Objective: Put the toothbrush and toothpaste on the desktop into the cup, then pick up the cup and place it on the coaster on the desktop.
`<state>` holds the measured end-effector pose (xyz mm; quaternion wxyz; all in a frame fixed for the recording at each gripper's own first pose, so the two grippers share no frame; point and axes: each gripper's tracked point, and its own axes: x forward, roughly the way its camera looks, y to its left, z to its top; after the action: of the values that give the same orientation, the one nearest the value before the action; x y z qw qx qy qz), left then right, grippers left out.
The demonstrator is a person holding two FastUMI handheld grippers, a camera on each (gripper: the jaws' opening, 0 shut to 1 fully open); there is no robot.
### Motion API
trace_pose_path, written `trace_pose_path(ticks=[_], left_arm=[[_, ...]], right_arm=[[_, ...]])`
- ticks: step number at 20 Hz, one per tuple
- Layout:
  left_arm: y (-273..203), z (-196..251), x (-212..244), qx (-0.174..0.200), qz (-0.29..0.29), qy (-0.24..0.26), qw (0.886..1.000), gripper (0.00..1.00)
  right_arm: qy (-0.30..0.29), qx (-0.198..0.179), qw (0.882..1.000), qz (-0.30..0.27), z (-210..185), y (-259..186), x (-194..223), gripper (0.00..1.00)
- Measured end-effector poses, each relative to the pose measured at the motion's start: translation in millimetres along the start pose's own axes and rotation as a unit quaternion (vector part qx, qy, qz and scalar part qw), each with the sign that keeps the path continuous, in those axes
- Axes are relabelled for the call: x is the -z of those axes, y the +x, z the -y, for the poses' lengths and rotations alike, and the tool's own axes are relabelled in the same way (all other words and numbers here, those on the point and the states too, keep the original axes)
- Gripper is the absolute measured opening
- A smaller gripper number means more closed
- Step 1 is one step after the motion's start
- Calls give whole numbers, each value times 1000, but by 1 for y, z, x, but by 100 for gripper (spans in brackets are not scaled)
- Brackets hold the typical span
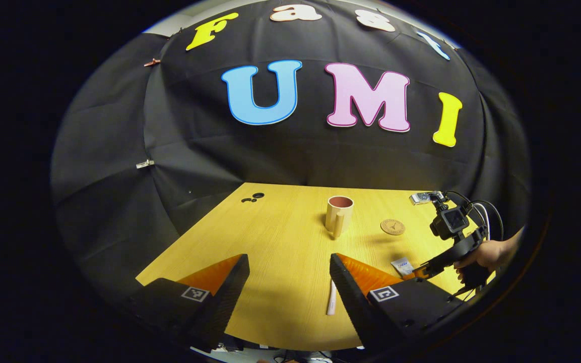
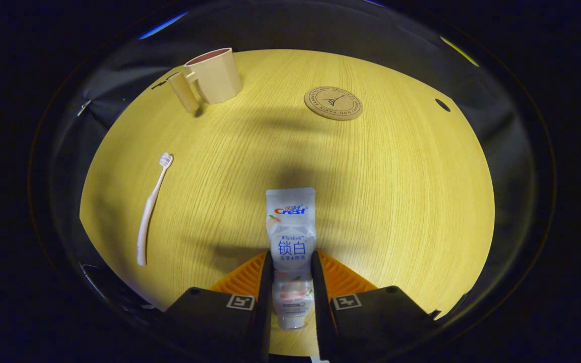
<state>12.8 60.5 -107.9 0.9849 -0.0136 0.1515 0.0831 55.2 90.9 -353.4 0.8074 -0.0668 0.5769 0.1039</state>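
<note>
My right gripper (image 2: 290, 275) is shut on a white toothpaste tube (image 2: 291, 227), both fingers pressing its lower part near the cap. The tube's flat end points away over the wooden desktop (image 2: 396, 201). A pale pink toothbrush (image 2: 151, 206) lies flat to the left, with its bristles at the far end. The beige cup (image 2: 214, 75) with a handle stands upright at the far left, and the round cork coaster (image 2: 333, 103) lies to its right. My left gripper (image 1: 287, 282) hangs open above the near table edge, the toothbrush (image 1: 331, 300) beside its right finger. The cup (image 1: 339, 214) and coaster (image 1: 392, 227) lie beyond.
In the left gripper view a hand (image 1: 487, 254) holds the right gripper (image 1: 421, 272) at the table's right side, with the toothpaste (image 1: 402, 265) at its tips. Dark cable holes (image 1: 255, 196) sit at the desktop's far left corner. Black cloth walls ring the table.
</note>
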Motion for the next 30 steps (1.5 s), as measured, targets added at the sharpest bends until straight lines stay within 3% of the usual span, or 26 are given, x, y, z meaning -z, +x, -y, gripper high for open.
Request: trace_pose_path(ticks=[7,15,22,23,24,30], left_arm=[[16,4,3,18,-16,-6,1000,99],[68,31,26,64,-79,-11,995,100],[111,63,96,87,-205,-10,975,96],[115,68,105,88,-217,-9,972,92],[120,72,111,88,-228,-6,970,96],[135,82,141,77,-281,20,956,96]], right_arm=[[14,-9,1000,19,12,-21,2,40],[19,-38,998,46,28,-66,4,40],[34,-61,994,84,49,-102,3,40],[36,-60,994,87,54,-104,6,40],[41,-58,993,89,60,-107,8,40],[83,-68,990,90,90,-109,24,40]])
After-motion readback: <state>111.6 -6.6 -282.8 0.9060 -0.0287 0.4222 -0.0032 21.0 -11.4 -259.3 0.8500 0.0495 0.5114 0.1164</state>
